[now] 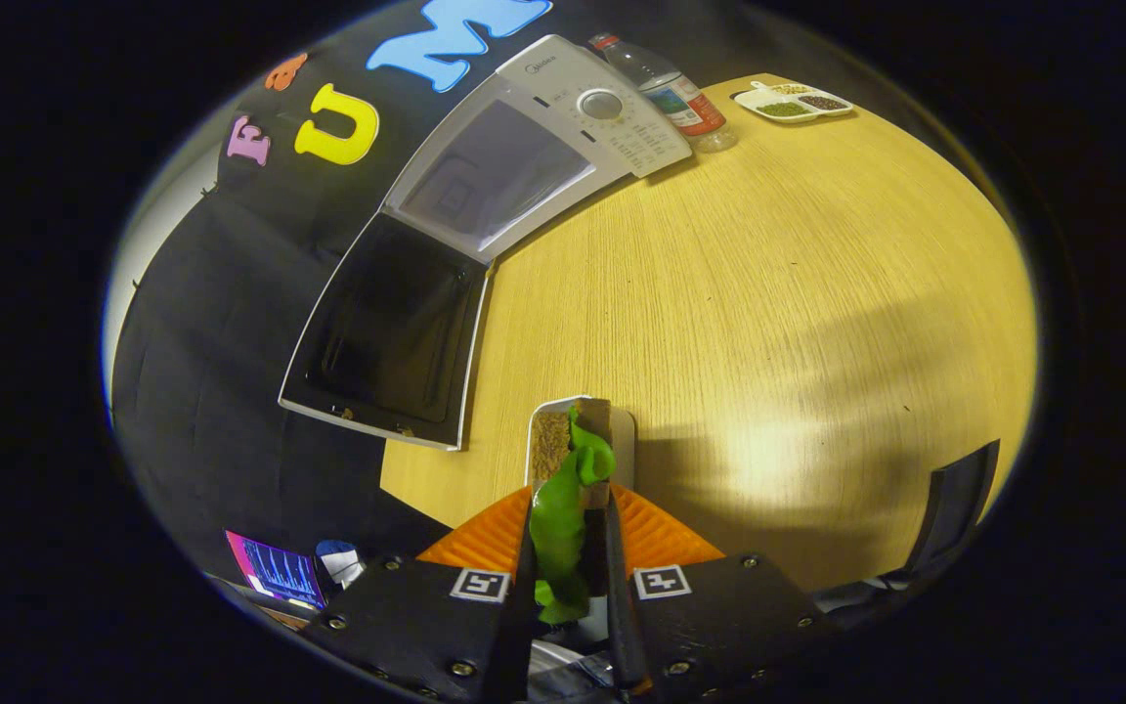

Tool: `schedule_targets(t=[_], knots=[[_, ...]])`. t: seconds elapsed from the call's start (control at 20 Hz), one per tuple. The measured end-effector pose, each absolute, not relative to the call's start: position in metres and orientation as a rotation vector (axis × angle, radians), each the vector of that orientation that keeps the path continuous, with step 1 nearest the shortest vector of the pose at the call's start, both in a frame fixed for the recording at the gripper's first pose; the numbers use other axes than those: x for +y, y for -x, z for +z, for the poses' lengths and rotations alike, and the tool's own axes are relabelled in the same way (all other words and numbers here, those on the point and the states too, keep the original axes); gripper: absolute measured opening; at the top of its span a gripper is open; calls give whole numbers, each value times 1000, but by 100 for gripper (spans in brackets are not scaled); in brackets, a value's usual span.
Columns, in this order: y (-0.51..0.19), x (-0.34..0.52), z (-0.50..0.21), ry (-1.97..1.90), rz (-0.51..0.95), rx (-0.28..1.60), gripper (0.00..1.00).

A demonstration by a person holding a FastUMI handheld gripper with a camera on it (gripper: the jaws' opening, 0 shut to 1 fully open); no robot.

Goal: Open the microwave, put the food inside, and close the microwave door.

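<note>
Wood-grain table (768, 293); claw (571, 528) clamps food tray (622, 435); microwave (524, 166) door (392, 332) open.

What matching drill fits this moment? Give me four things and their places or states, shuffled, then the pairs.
Things:
1. microwave door
2. food tray
3. water bottle
4. sectioned dish

States or places:
A. at the table's far edge, beyond the bottle
B. swung open
C. beside the microwave's control panel
D. carried just ahead of the gripper, a green handle pinched between its fingers

Pairs: 1-B, 2-D, 3-C, 4-A
</note>
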State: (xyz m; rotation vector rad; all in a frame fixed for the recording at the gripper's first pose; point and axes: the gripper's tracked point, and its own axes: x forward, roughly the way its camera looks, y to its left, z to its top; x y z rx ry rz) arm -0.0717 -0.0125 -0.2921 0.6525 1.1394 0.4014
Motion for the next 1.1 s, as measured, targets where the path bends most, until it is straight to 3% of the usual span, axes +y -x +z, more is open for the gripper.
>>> schedule_targets(t=[0.4, 1.1], knots=[[40, -4, -244, -673, 445, 1006, 32], [-76, 51, -207, -695, 451, 756, 31]])
